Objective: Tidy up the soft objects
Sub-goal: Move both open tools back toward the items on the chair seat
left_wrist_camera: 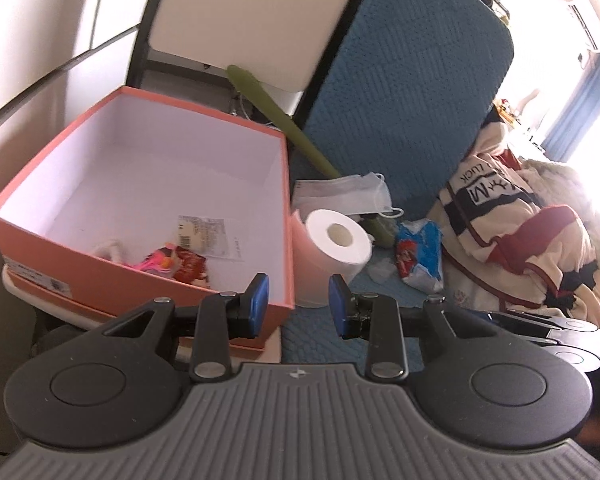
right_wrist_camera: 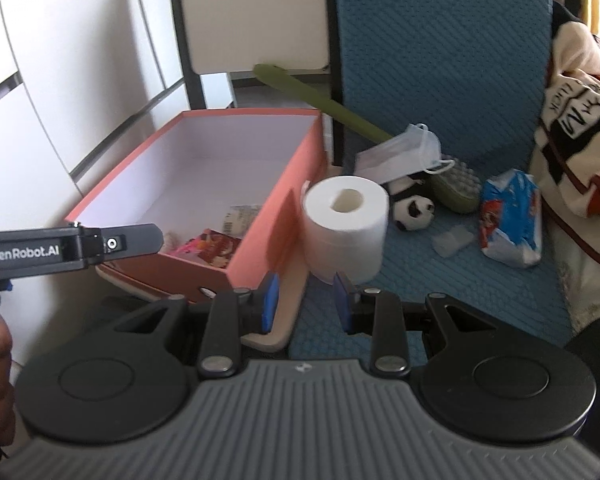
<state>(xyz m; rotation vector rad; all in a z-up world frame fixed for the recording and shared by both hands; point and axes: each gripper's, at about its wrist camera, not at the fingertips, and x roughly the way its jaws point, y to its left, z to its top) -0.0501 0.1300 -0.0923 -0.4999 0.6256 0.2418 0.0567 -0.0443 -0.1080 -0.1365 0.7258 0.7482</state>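
Beside pink cardboard box [right_wrist_camera: 288,184] – cylindrical tissue roll [right_wrist_camera: 346,226], quilted blue mat [right_wrist_camera: 440,80].

Both wrist cams sit low, close, facing fwd over a blue mat [left_wrist_camera: 380,120]. Shared: orange box [left_wrist_camera: 100,272], toilet roll [right_wrist_camera: 344,224]. Right cam sits further right.

The salmon-pink cardboard box [left_wrist_camera: 148,216] looks matt outside, smooth white paper inside. The white toilet paper roll [right_wrist_camera: 346,226] is soft and matt. The blue quilted cloth cover [right_wrist_camera: 440,60] has a rough dimpled weave. The blue plastic tissue packet [right_wrist_camera: 510,218] is glossy and crinkled; the small panda plush [right_wrist_camera: 414,210] looks fuzzy.
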